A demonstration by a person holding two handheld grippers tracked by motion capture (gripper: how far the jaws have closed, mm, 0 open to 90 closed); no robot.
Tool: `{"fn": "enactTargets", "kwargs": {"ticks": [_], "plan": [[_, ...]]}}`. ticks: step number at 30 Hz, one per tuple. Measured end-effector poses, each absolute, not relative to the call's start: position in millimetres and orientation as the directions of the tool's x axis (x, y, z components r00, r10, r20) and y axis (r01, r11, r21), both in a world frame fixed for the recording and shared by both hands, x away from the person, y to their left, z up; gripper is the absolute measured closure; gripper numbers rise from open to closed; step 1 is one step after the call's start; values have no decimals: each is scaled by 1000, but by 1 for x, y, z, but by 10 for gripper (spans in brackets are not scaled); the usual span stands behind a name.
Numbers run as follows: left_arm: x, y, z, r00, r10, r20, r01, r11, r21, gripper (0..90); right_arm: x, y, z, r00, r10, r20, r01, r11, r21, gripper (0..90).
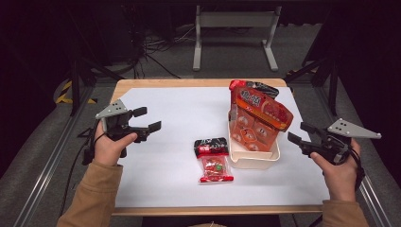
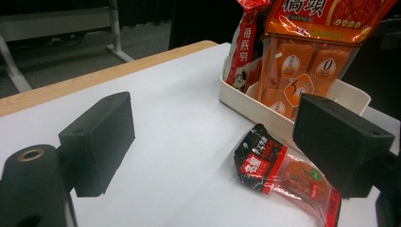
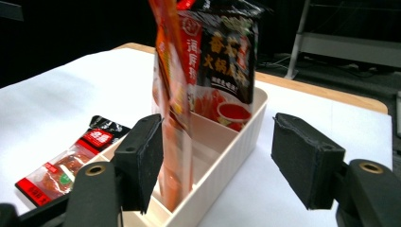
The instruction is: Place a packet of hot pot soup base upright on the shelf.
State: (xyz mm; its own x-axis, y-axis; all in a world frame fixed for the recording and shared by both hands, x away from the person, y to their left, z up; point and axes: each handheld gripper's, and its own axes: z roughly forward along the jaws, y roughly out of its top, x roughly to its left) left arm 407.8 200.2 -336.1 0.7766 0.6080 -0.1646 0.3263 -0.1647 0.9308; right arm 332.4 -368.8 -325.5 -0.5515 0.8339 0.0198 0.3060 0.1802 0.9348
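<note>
Sachet (image 1: 213, 160) lies flat between both grippers, long axis toward the person; left gripper (image 1: 147, 119) gapes empty, slightly nearer; right gripper (image 1: 300, 133) likewise.

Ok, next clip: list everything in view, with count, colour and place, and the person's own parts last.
table: one, white top with wooden edge, centre
bin: one, cream, right of centre on the table
orange packet: one, orange, standing in the bin
dark packet: one, black and red, standing in the bin behind the orange one
small packet: one, red and black, flat on the table left of the bin
bench: one, grey, on the floor beyond the table
left gripper: black, open, left side
right gripper: black, open, right of the bin
</note>
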Motion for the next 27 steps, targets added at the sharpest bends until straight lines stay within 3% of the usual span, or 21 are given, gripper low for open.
{"fn": "enactTargets", "kwargs": {"ticks": [10, 27], "plan": [[409, 192, -343, 792, 591, -154, 323, -190, 927, 146, 335, -386, -340, -484, 875, 6, 332, 177, 927, 365], [411, 167, -353, 828, 541, -146, 319, -240, 917, 160, 347, -390, -363, -460, 887, 34, 371, 157, 915, 367]]}}
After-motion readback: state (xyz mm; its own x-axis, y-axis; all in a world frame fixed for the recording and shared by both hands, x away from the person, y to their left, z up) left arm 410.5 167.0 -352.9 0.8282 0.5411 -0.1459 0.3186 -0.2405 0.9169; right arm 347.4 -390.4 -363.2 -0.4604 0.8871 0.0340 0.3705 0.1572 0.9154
